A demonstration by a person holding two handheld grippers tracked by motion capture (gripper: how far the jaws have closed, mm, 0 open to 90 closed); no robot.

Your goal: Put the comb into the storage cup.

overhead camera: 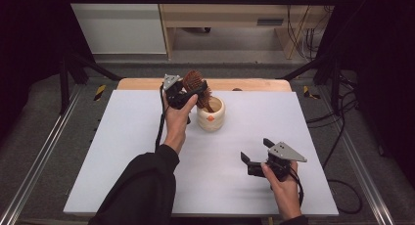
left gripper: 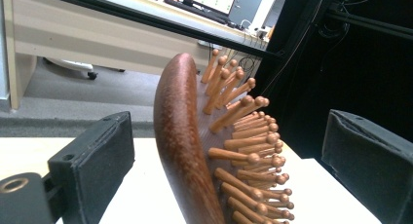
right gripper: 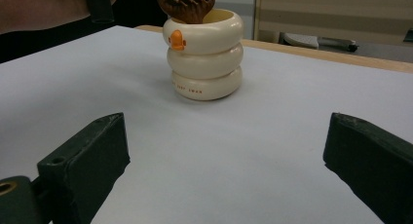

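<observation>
Your right gripper (overhead camera: 254,159) sits lower right on the table (overhead camera: 122,151), fingers spread on nothing. Upper centre, your left gripper (overhead camera: 192,94) has fingers spread around the wooden hairbrush (left gripper: 187,151), seemingly not touching; its handle stands in the cream cup (overhead camera: 211,118).

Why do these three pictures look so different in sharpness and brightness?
High view: bright white table, dark surroundings, the wooden hairbrush small and soft. Left gripper view: brush close and fairly sharp, its back shiny, the room behind blurred and a bright screen washed out. Right gripper view: even light, the cream cup clear with a faint shadow, the near jaws slightly soft.
</observation>
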